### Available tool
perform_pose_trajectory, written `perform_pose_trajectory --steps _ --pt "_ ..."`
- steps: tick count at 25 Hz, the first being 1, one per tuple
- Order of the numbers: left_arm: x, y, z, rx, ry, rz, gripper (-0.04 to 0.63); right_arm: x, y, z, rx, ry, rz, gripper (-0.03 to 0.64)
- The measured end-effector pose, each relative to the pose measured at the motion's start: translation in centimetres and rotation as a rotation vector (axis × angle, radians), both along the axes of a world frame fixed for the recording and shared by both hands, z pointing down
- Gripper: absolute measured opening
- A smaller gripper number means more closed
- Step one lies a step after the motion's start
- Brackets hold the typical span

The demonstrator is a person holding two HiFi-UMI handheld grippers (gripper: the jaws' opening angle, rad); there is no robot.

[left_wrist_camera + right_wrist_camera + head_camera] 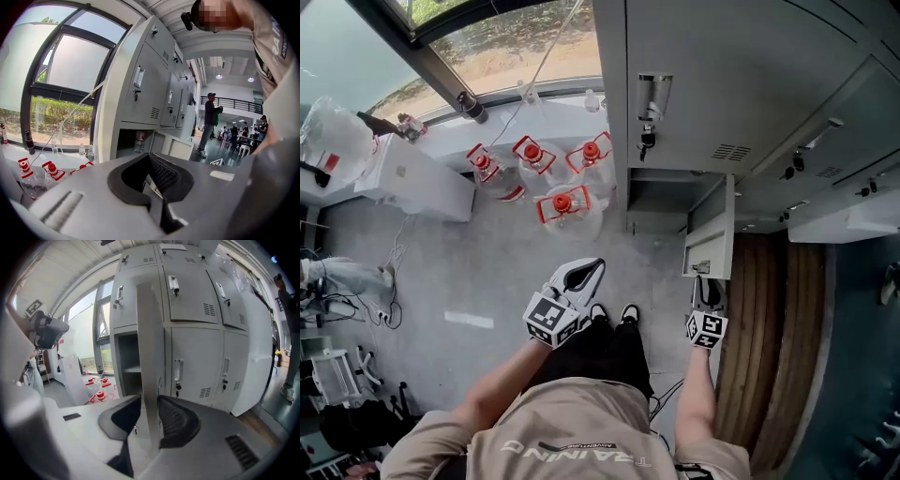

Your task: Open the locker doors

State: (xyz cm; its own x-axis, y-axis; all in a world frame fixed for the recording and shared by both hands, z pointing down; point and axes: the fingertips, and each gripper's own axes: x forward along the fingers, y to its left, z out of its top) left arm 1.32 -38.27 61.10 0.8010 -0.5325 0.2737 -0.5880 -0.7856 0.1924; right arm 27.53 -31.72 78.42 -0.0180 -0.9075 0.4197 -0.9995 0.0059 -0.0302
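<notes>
A grey bank of lockers (750, 66) fills the upper right of the head view. One lower door (712, 225) stands swung out, showing its bare compartment (661, 192). My right gripper (705, 281) is at that door's free edge. In the right gripper view the door edge (147, 333) runs upright between the jaws of this gripper (149, 401), which stand open around it. The left gripper (598, 263) hangs apart from the lockers above the floor, its fingertips together on nothing; in its own view this gripper (150, 155) points toward the open compartment (133, 143).
Several big water jugs with red caps (562, 202) stand on the floor left of the lockers, beside a white box (417, 178) and a window sill. Wood planking (769, 328) runs along the right. People (208, 119) stand far down the hall.
</notes>
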Motion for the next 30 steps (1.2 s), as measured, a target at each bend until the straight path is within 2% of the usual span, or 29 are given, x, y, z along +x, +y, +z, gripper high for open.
perform_pose_trajectory --steps 6,12,19,25,30 --pt "2.0 1.1 -2.6 0.033 0.022 0.0 0.008 0.4 2.6 -1.6 -0.002 -0.01 0.049 0.123" --pt "2.4 3.7 -4.9 0.082 0.05 -0.054 0.008 -3.6 4.9 -6.1 0.049 -0.01 -0.069 0.097" --pt "0.1 10.2 -6.8 0.12 0.047 -0.067 0.008 -9.1 8.4 -13.4 0.142 -0.022 -0.179 0.016" --pt "-3.0 17.1 -8.2 0.134 0.056 -0.066 0.008 -14.5 14.2 -20.3 0.195 0.008 -0.256 0.011" --pt "-3.8 21.5 -8.6 0.11 0.108 -0.096 0.008 -16.8 19.6 -24.2 0.206 0.013 -0.288 0.011"
